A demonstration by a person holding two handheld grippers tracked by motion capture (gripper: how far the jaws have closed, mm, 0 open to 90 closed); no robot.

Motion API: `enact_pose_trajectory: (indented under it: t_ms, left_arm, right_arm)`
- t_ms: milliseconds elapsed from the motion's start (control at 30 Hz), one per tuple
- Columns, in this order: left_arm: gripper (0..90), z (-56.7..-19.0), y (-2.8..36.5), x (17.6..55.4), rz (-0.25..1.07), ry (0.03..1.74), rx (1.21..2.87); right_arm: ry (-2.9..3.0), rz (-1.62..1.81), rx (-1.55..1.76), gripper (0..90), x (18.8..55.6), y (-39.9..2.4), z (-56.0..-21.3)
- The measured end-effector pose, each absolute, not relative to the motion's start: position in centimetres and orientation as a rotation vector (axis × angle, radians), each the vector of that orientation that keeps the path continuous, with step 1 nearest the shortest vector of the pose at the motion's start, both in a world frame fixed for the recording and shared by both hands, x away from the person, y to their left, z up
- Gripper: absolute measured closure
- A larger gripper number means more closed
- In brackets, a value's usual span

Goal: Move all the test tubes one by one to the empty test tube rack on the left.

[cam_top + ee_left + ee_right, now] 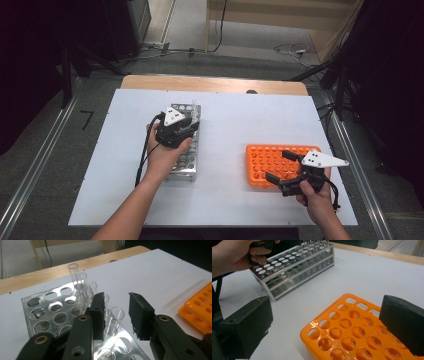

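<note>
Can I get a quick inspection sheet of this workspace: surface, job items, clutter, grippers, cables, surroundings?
Surface: white table top, wooden edge at the far side.
Job's things: metal rack with clear tubes along one row; orange rack, its visible holes empty.
Clutter: nothing seen.
Grippers: left gripper over the metal rack, jaws either side of a tube, pads not pressing. Right gripper wide open over the orange rack, holding nothing.
Cables: black cable trails from the left gripper.
Surroundings: grey floor with loose cables beyond the table, dark stands both sides.
</note>
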State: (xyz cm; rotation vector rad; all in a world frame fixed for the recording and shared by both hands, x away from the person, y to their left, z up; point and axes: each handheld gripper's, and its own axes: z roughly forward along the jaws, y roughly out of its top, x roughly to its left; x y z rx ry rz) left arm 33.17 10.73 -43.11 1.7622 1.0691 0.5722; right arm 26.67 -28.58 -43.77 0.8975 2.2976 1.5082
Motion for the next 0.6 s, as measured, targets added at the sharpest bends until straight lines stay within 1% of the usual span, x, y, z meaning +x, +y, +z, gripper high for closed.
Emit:
enact_pose_trajectory:
  t_ms: [100,167,267,333,467,600]
  left_arm:
    - [57.0,-42.9,11.0,33.1,0.553,1.074,1.742]
    - [47.8,-42.8,11.2,33.0,0.537,1.074,1.728]
    - [37.3,-42.5,11.2,32.7,0.512,1.053,1.716]
    - [28.0,-42.4,11.3,32.5,0.499,1.036,1.712]
    - [12.2,-42.0,11.4,31.8,0.47,1.016,1.684]
    - [2.6,-41.8,11.5,30.9,0.453,0.983,1.678]
  right_arm:
    - [2.297,1.508,0.895,0.0,26.7,-28.6,-43.8]
    - [2.295,1.507,0.894,0.0,26.8,-28.7,-43.8]
    - [2.293,1.507,0.902,0.0,26.8,-28.8,-43.7]
    - [2.291,1.507,0.9,0.0,26.8,-28.8,-43.7]
    - [2.286,1.509,0.904,0.0,26.8,-28.9,-43.7]
    - [2.278,1.505,0.904,0.0,26.8,-29.1,-43.6]
